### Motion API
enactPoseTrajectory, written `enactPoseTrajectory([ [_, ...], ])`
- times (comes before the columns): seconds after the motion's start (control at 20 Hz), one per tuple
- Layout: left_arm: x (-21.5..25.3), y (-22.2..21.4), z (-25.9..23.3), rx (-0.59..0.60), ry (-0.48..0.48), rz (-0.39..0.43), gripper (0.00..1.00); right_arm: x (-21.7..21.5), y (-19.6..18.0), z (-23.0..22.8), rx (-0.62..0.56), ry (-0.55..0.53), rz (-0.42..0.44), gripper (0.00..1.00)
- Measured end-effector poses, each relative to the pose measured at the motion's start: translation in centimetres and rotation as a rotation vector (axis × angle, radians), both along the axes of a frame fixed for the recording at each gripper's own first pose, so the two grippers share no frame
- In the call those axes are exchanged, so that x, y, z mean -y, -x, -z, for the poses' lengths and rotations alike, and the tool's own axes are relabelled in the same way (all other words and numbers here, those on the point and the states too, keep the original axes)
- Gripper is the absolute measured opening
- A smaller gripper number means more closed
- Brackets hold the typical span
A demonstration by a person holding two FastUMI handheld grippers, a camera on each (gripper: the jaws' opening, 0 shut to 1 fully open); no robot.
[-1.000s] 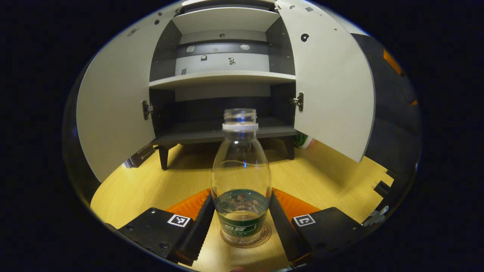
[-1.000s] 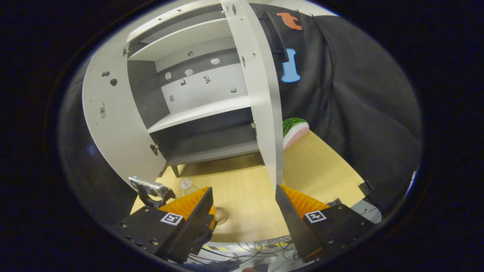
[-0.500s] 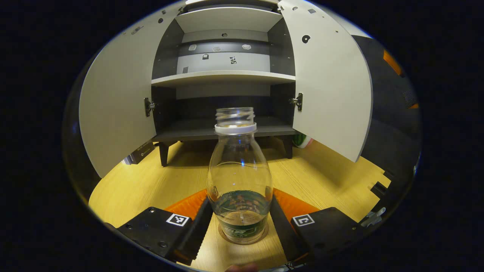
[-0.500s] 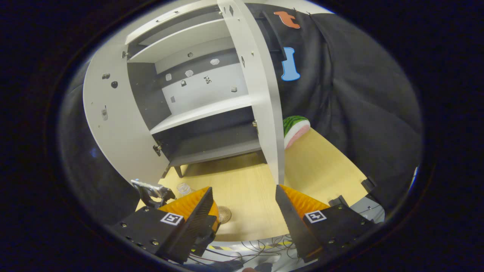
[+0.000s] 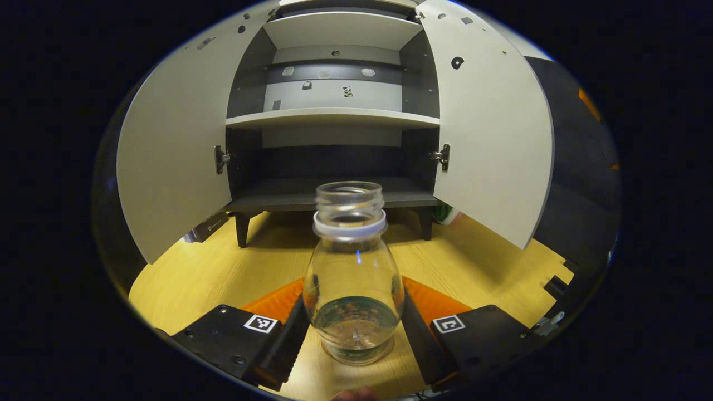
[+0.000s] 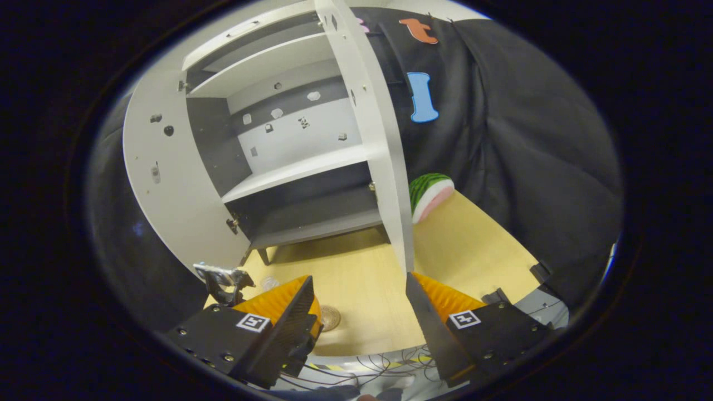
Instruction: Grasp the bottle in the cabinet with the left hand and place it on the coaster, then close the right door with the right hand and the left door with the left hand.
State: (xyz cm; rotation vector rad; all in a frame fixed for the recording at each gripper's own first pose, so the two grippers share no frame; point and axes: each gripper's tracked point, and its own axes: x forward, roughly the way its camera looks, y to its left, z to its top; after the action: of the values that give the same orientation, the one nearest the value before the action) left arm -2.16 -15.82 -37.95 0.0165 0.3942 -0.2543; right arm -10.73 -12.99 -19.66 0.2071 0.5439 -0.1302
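Cabinet (image 5: 334,120): both doors wide open, left door (image 5: 172,156) and right door (image 5: 490,139) swung out, lower shelf bare. It stands on the wooden surface (image 5: 211,273).

Right gripper (image 6: 362,312): jaws wide apart, holding nothing, aimed at the edge of the right door (image 6: 384,167), not touching it. Watermelon slice toy (image 6: 429,195) sits on the surface behind that door. Coaster (image 6: 330,317) partly visible beside its finger.

Left gripper (image 5: 353,334): jaws close against both sides of the clear plastic bottle (image 5: 353,289), uncapped, upright. Contact looks likely, but whether they press or just flank it, cannot tell.

Versus 1 s ago: bottle sits lower and nearer in the left gripper view, its base now covering the coaster. Right gripper barely shifted; doors unchanged.
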Motion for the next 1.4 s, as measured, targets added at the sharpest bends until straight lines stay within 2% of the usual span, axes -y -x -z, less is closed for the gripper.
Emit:
enactPoseTrajectory([
  [0.45, 0.6, -0.3, -3.0, 0.082, -0.038, 0.016, 0.86, -0.4, 0.5, 0.0, 0.000, -0.011, -0.020, 1.00],
  [0.5, 0.6, -0.3, -3.5, 0.091, -0.039, 0.014, 0.90, -0.5, 0.4, -0.1, 0.003, -0.011, -0.022, 1.00],
  [0.55, 0.7, -0.4, -4.2, 0.098, -0.035, 0.013, 0.85, -0.4, 0.3, -0.2, 0.006, -0.011, -0.023, 1.00],
  [0.65, 0.8, -0.6, -5.7, 0.117, -0.021, 0.016, 0.86, -0.2, 0.1, -1.1, 0.031, -0.013, -0.023, 1.00],
  [0.95, 0.7, -1.6, -11.7, 0.191, -0.021, 0.015, 0.85, 1.2, -1.9, -6.1, 0.144, 0.005, -0.019, 1.00],
  [1.3, -0.4, -1.8, -20.1, 0.259, 0.011, 0.002, 0.85, 6.4, -4.8, -14.1, 0.306, 0.090, 0.008, 1.00],
  [1.35, -0.7, -1.8, -21.1, 0.268, 0.006, -0.003, 0.85, 7.2, -5.3, -15.1, 0.327, 0.094, 0.013, 0.97],
  [1.4, -1.2, -1.8, -22.1, 0.282, -0.002, -0.015, 0.85, 8.0, -5.8, -16.3, 0.351, 0.098, 0.016, 1.00],
])
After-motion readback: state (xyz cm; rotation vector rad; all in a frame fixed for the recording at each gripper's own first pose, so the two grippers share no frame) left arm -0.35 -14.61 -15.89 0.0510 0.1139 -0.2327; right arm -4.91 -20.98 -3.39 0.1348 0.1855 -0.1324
